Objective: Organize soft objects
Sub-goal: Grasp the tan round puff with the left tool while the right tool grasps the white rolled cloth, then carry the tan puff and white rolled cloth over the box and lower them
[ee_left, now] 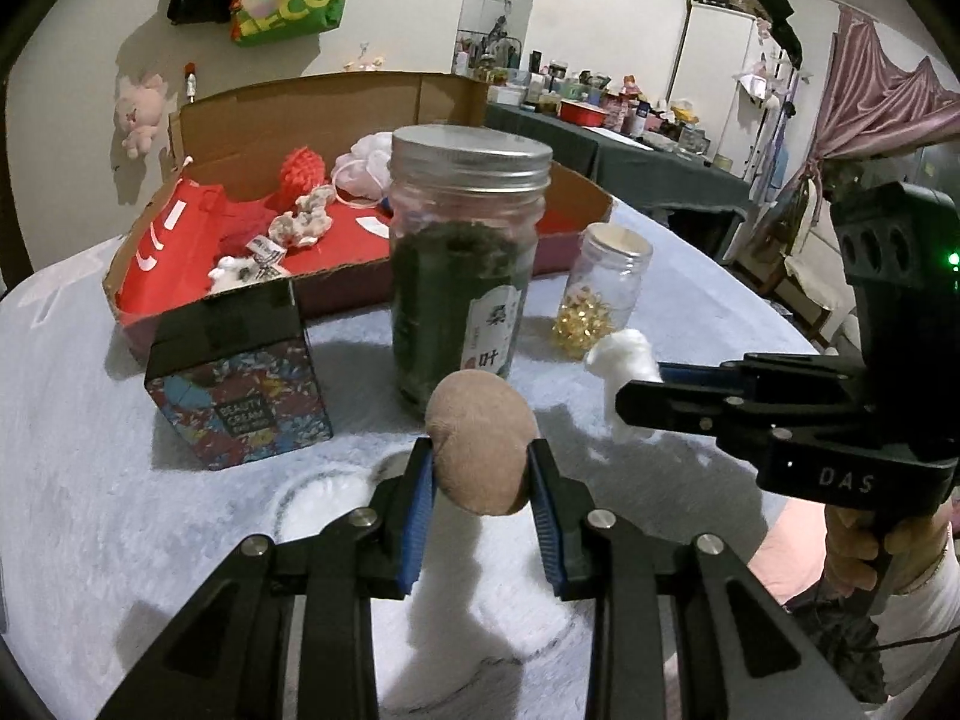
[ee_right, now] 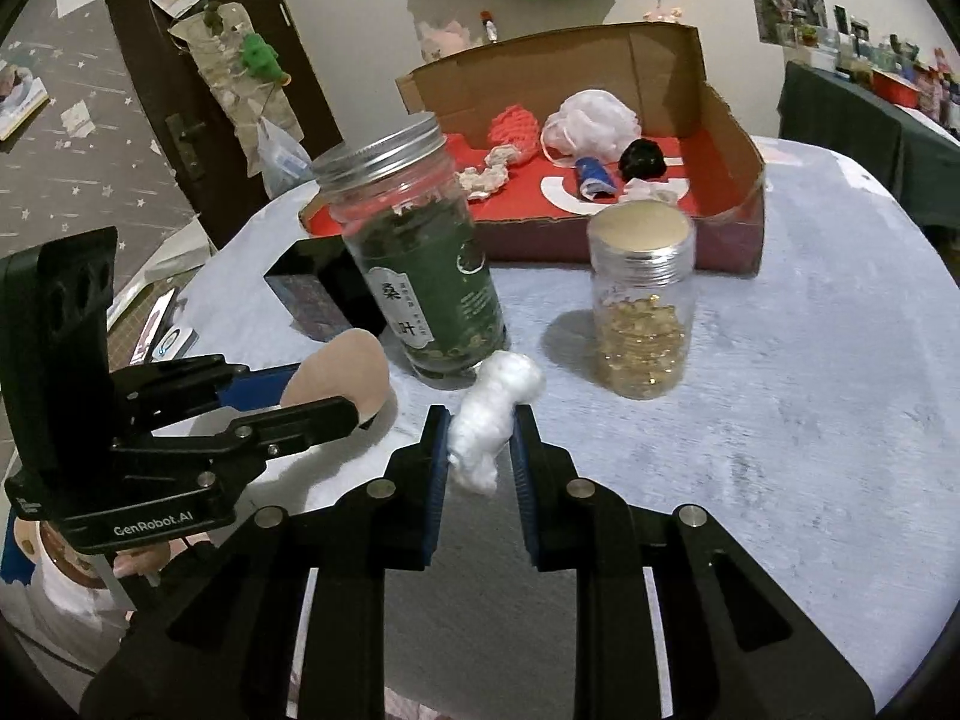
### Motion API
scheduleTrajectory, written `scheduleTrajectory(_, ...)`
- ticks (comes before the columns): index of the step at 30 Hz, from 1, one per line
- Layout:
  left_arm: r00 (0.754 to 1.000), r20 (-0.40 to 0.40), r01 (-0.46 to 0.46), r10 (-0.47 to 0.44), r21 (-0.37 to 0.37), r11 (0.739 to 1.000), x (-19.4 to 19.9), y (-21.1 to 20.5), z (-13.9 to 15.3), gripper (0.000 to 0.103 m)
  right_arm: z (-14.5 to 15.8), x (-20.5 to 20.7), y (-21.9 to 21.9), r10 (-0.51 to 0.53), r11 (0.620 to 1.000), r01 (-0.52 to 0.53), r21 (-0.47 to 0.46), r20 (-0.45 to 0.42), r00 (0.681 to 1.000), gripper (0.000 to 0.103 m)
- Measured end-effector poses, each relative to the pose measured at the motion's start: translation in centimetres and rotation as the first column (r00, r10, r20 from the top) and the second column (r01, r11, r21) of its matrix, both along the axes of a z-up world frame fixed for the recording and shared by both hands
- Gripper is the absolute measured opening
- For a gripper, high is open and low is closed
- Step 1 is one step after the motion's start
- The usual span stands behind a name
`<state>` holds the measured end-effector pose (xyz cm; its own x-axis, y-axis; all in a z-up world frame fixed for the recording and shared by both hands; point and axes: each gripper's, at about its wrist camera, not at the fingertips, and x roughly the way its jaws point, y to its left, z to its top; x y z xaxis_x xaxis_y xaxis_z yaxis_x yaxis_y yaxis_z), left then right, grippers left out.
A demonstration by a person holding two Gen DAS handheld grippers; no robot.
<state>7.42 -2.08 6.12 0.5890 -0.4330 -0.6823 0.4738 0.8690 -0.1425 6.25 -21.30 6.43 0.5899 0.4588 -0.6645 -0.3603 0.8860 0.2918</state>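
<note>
Left wrist view: the pale blue fleecy tabletop (ee_left: 120,480) was seen spreading wide, with the open brown cardboard box lined in red (ee_left: 150,276) at its far side, beyond the tall green-leaf glass jar with a metal lid (ee_left: 462,264) and the small jar of gold beads (ee_left: 606,294). The left tool (ee_left: 480,468) was clamped on a round tan plush ball (ee_left: 480,444); the right tool (ee_right: 480,438) was clamped on a small white fluffy toy (ee_right: 492,420). Both loads were judged to need carrying forward over the jars, the left being nearer the box.
</note>
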Motion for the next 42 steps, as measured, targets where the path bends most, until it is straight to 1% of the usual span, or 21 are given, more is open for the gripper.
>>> scheduleTrajectory(17,1.000,-0.010,0.000,0.000,0.002,1.000,-0.1,0.0,-0.2,0.032,0.1,-0.1,-0.2,0.000,1.000,0.000,-0.003,0.002,1.000,0.020)
scheduleTrajectory(24,1.000,-0.024,-0.019,0.019,0.002,1.000,-0.1,0.8,-0.8,0.032,-0.1,-0.1,-0.2,0.000,1.000,0.000,-0.001,-0.009,1.000,0.020)
scheduleTrajectory(31,0.997,-0.042,-0.058,0.058,-0.011,0.998,0.1,2.8,-1.2,0.032,-0.7,-0.1,-0.9,-0.018,1.000,0.017,-0.008,-0.027,0.999,0.020)
scheduleTrajectory(37,0.992,-0.034,-0.122,0.122,-0.003,0.992,-0.2,5.7,-0.9,0.032,-0.9,-0.3,-2.8,-0.051,0.999,0.050,-0.014,-0.037,0.998,0.020)
scheduleTrajectory(42,0.987,-0.034,-0.159,0.158,-0.010,0.987,-0.5,8.1,-0.7,0.032,-1.0,-0.4,-4.6,-0.081,0.997,0.081,-0.015,-0.042,0.996,0.020)
